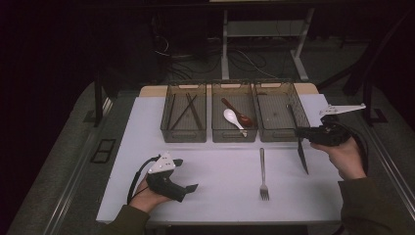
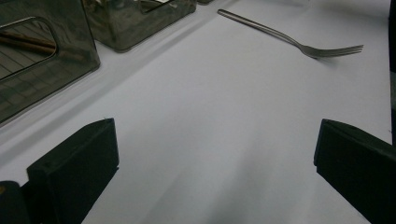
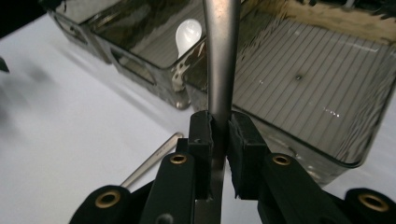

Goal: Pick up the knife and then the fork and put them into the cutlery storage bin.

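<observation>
Clamping a knife (image 3: 221, 70) upright in the right tool (image 3: 219, 135) — empty right-hand bin (image 3: 327, 88) just beyond — left tool (image 2: 210, 158) gaping, idle.

High view: from above my side, facing forward and down over the table (image 1: 147, 122).
Left gripper view: low, close to the tabletop.
Right gripper view: close above the bins (image 3: 327, 84).
Shared: fork (image 1: 264, 172), bins.

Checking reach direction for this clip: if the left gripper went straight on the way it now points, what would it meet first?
The left gripper, jaws wide open, points across bare white table. The way looks free; the silver metal fork lies farther ahead, slightly right, though depth is uncertain.
</observation>
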The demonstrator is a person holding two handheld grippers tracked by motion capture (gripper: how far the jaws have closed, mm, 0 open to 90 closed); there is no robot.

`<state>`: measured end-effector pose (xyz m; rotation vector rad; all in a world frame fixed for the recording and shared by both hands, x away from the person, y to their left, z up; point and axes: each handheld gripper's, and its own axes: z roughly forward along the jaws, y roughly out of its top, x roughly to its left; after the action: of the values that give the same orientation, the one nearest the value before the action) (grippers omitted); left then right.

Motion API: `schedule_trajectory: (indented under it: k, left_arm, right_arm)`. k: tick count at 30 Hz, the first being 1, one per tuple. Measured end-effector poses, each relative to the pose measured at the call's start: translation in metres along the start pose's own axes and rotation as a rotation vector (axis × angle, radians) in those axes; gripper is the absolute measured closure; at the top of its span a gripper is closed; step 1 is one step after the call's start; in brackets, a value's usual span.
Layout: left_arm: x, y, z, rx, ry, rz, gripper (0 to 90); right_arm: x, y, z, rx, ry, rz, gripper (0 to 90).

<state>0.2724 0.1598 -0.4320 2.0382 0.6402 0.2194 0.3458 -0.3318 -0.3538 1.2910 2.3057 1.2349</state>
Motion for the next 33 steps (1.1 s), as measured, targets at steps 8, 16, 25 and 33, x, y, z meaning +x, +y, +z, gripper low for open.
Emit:
schedule_trajectory:
  k: [8,16,25,33]
  left_arm:
    - [0.0,0.0,0.001,-0.013,-0.004,-0.004,0.0]
    - [0.002,-0.001,0.0,-0.023,0.005,-0.005,0.0]
    - [0.002,-0.001,-0.001,-0.022,0.003,-0.003,0.0]
    - [0.001,-0.001,-0.001,-0.023,-0.002,-0.007,0.0]
  right_arm:
    - [-0.007,0.007,-0.013,-0.085,-0.029,0.022,79.3]
    - [-0.009,0.027,-0.023,-0.17,-0.044,0.022,79.3]
    - [-0.013,0.057,-0.024,-0.223,-0.073,0.004,79.3]
    - [-0.022,0.083,-0.017,-0.236,-0.113,-0.017,79.3]
